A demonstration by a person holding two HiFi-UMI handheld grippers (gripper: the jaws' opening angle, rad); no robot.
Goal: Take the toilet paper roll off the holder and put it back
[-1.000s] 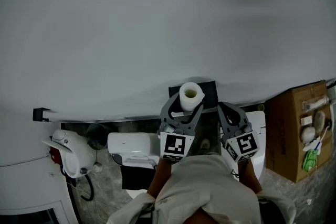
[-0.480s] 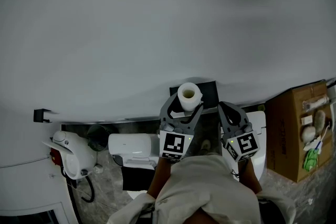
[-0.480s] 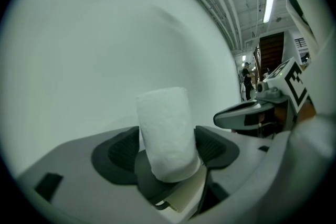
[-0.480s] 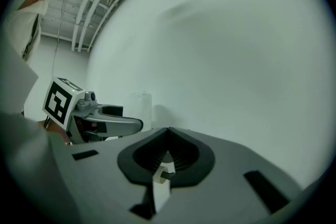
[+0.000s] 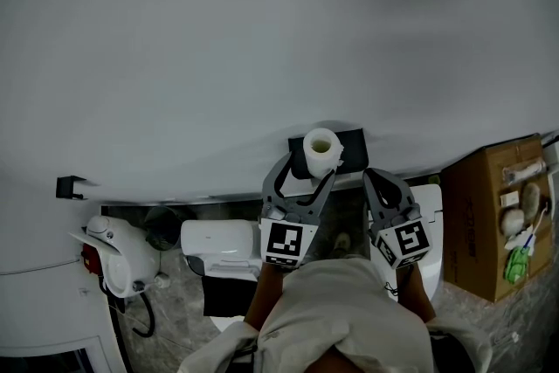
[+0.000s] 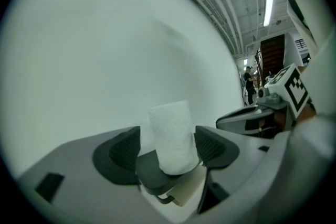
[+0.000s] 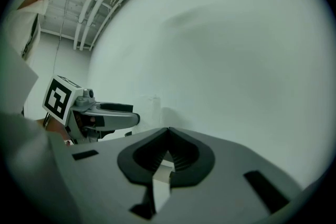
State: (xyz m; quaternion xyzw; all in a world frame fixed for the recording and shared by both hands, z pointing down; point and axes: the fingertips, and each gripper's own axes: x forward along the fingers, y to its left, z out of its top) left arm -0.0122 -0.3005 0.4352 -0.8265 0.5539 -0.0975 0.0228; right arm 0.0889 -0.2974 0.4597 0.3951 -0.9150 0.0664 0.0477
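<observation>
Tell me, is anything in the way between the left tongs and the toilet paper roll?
Nothing visible is. The toilet paper roll stands upright on its black holder, right between the jaws of the left tongs. Those jaws have just been opening and stand apart around it.

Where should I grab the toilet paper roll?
Squeeze the toilet paper roll on its soft round sides, halfway up, coming in level from the front. It stands upright on the black holder, hole on top, with the wall close behind.

Left gripper [image 5: 304,172] jaws now wider apart, loose around the toilet paper roll [image 5: 321,148].
</observation>
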